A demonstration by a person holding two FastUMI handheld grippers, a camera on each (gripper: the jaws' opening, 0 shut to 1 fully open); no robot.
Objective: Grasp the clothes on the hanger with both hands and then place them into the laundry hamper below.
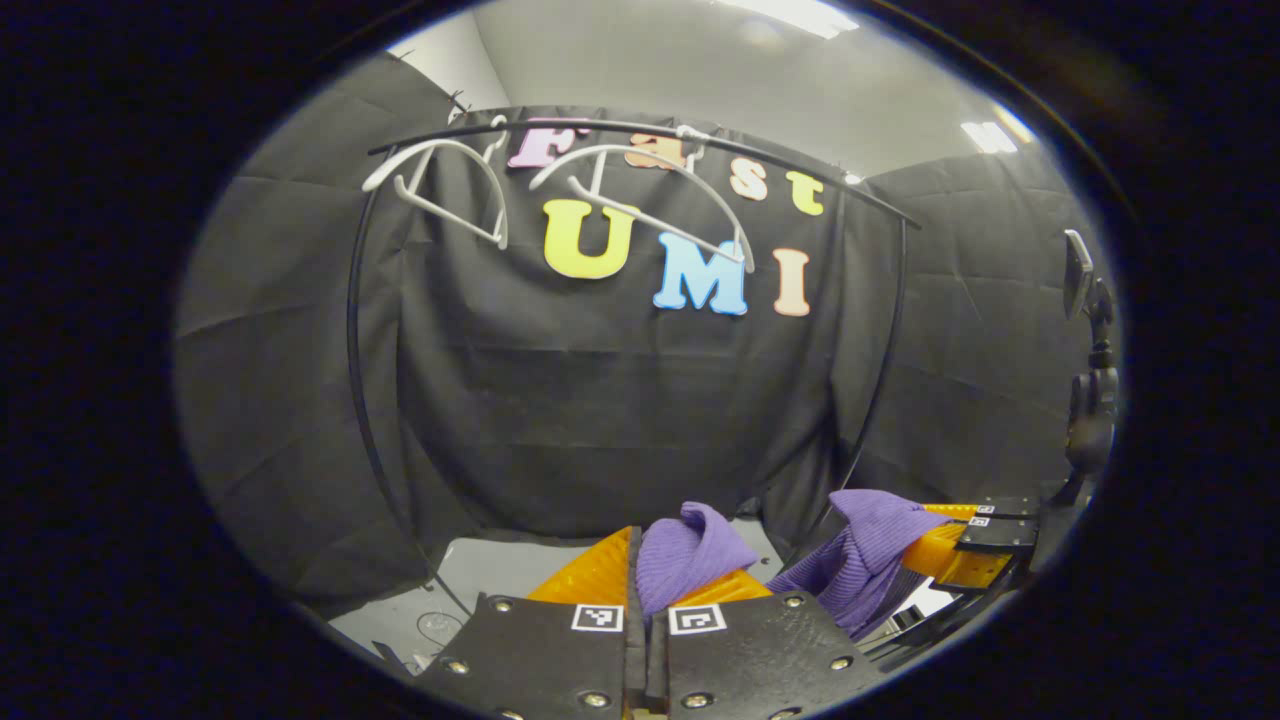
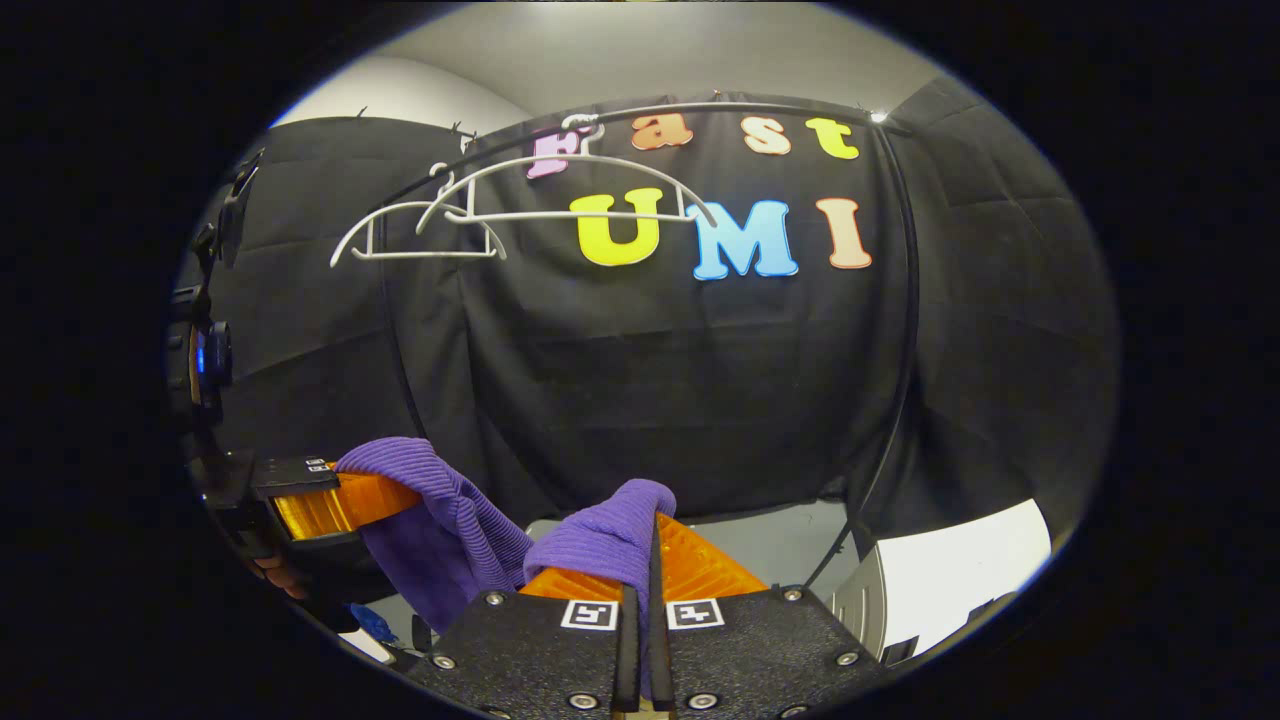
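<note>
A purple ribbed garment (image 1: 690,550) is off the hangers and stretched between both grippers. My left gripper (image 1: 680,562) is shut on one bunched end of it at the bottom of the left gripper view. The right gripper (image 1: 950,545) holds the other end (image 1: 870,525) at lower right there. In the right gripper view, my right gripper (image 2: 655,540) is shut on a purple fold (image 2: 610,535). The left gripper (image 2: 335,500) grips the draped part (image 2: 440,510) at lower left, with fingers of a hand below it. Two bare white hangers (image 1: 650,195) (image 2: 560,195) hang above.
A thin black rail (image 1: 640,130) arches overhead with side posts (image 2: 905,330) running down to a grey floor (image 2: 770,540). A white object with a grey ribbed edge (image 2: 950,575) lies at lower right in the right gripper view. Black cloth walls close the booth.
</note>
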